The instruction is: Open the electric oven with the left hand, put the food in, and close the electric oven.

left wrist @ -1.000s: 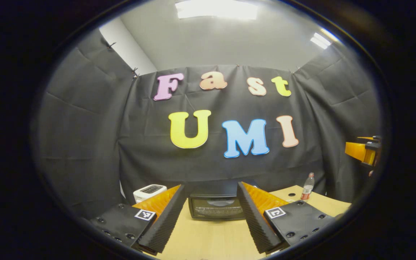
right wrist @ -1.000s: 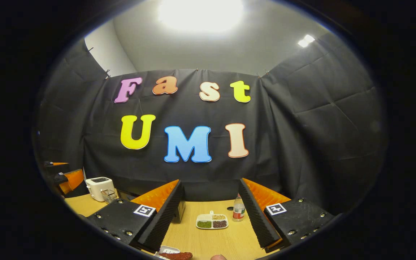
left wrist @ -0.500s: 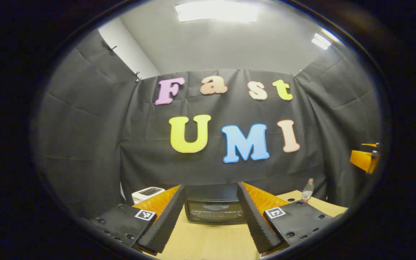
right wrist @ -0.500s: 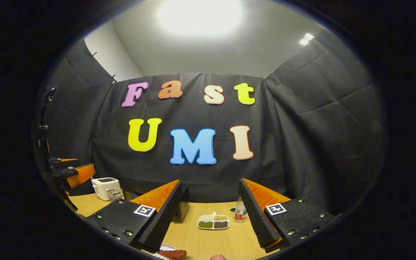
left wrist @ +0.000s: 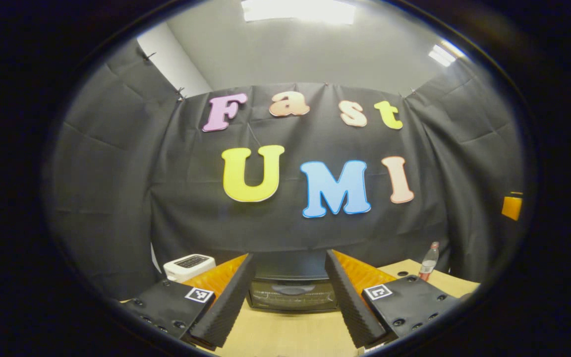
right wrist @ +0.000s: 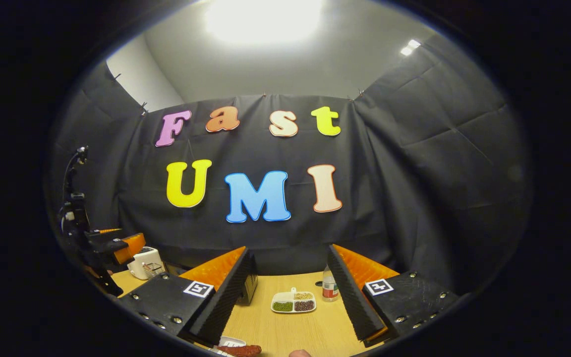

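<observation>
Judging from how things lie, we are at the very start: the electric oven [left wrist: 293,290] sits on the wooden table [left wrist: 285,334] with its door shut, framed between the spread fingers of our left gripper [left wrist: 285,297], which pinches nothing and hangs well short of the door. Opening, loading and closing are all left to do. Our right gripper [right wrist: 285,302] is also spread wide and empty, held above the table; the food, a reddish-brown sausage [right wrist: 241,350] on a small white plate [right wrist: 231,341], lies at the bottom edge of the right gripper view, close below the fingers and not touched by them. Farther back in that view stand a white divided dish [right wrist: 294,302] of green, tan and dark grains and, just beside it, a bottle [right wrist: 330,287]. A white toaster [left wrist: 189,265] stands to the left of the oven. Several things are hard to read: the oven's handle is only a dim curved shape on the door, so we cannot tell how it is meant to be gripped; most of the oven's body is hidden behind our fingers; the sausage and its plate are cut off by the view's rim, so their full shape is unclear.
</observation>
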